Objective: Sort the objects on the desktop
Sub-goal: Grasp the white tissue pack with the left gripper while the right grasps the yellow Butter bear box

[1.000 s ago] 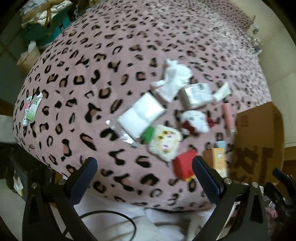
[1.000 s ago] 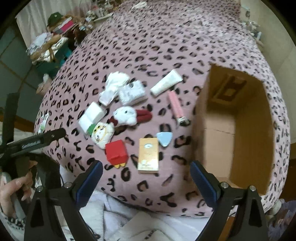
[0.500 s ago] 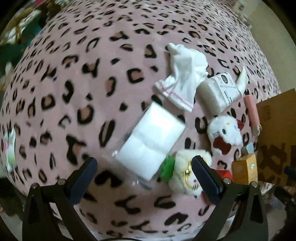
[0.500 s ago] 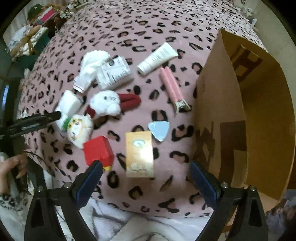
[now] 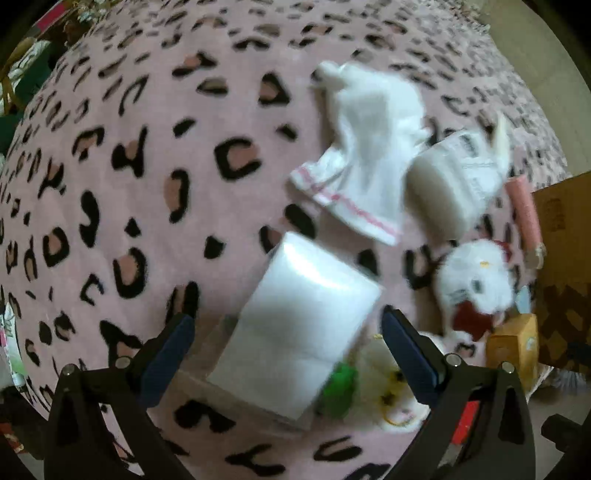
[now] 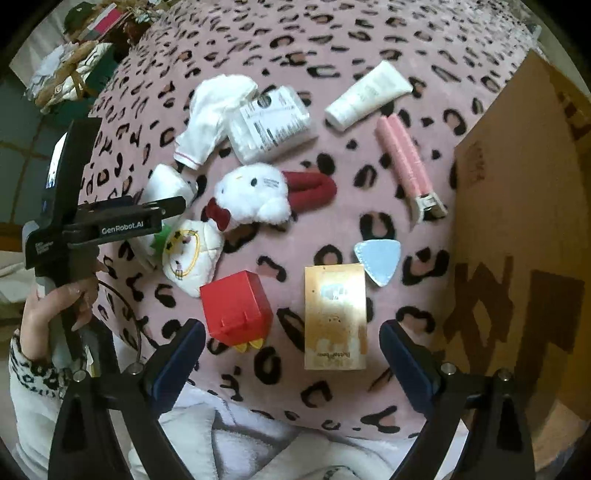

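Someone's home, most likely a bedroom or living room: the surface is a soft pink leopard-print blanket (image 6: 369, 33) with a white fleece throw (image 6: 236, 439) bunched at its near edge. Personal bits lie on it — a white cat plush (image 6: 255, 194), a cream tube (image 6: 369, 94), a white sock (image 6: 210, 118) — and an open cardboard box (image 6: 524, 236) sits at the right edge. Past the far left corner, piled household clutter (image 6: 70, 74).

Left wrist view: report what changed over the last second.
The left gripper came down toward the white plastic-wrapped tissue pack, jaws open on either side, nothing gripped. The right gripper also moved closer, open. The items on the pink leopard-print blanket stayed put.
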Tool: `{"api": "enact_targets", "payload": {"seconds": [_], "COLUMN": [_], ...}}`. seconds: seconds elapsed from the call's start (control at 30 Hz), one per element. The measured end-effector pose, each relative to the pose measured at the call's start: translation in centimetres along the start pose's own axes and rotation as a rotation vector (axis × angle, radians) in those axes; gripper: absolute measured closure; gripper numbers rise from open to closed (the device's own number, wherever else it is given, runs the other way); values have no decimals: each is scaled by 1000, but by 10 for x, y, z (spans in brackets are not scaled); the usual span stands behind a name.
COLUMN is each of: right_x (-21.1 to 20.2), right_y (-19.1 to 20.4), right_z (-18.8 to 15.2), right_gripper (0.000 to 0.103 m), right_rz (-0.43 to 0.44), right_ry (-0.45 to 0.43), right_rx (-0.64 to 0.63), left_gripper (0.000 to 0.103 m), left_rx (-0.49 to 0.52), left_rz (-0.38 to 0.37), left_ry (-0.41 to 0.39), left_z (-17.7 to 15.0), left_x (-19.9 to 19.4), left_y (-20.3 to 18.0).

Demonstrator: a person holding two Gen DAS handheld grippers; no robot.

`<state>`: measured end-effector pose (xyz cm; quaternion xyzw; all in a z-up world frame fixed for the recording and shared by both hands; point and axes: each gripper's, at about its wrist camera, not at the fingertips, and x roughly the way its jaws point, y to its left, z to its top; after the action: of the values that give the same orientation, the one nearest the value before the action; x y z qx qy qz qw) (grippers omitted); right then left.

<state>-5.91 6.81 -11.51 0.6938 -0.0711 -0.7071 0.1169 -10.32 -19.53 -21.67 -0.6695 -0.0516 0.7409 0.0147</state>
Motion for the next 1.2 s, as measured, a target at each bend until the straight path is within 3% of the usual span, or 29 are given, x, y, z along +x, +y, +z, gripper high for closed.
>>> {"api": "enact_targets", "payload": {"seconds": [0.1,0.47,0.6,0.67,0.73,1.1,1.2], "right_x": [20,89,89,83,75,25,12], "right_y": [-9,-31,-30,-29,-30,-12,-7], "right_z": [3,-3,-7,-7,-7,-9,-10], "right_gripper": [5,9,24,40,50,56,56], "right_rz": [13,-53,-93,-109,-118,-76,-59], "right_ry": [47,192,154,130,100,-37,-64], "right_rx": [19,48,20,4,8,-9,-6], "left_gripper": [1,2,19,34,40,42,42], "left_rx": [-16,16,6,-11,-44,-82,-84], "left_rz": [2,-33,-28,-26,-42,-37,-40], "left_ry": [32,-3,-29,-44,-48,-81,-102], "left_z": [0,-4,-10,-14,-19,-57,-55], "left_x": [20,26,17,10,4,-41,-58], "left_y": [9,16,24,31,41,67,57]}}
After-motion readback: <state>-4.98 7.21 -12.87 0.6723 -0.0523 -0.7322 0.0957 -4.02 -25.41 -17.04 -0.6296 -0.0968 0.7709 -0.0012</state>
